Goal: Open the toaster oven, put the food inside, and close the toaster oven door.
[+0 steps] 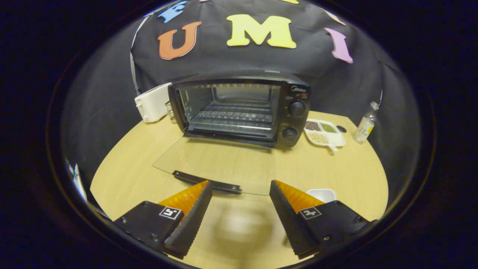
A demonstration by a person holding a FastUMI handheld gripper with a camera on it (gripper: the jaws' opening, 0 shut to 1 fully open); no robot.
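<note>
Black toaster oven stands on the table, glass door lowered flat, wire rack inside bare.

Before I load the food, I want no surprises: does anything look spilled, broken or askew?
Nothing stands out. The toaster oven sits square, its glass door folded flat on the table, rack bare. The claw hangs open just short of the door handle.

— Where does the camera sit?
— On the gripper, just behind its spread fingers, above the tabletop, angled slightly down.
— Facing what?
— The open toaster oven beyond the fingers, fairly near, front-on.
</note>
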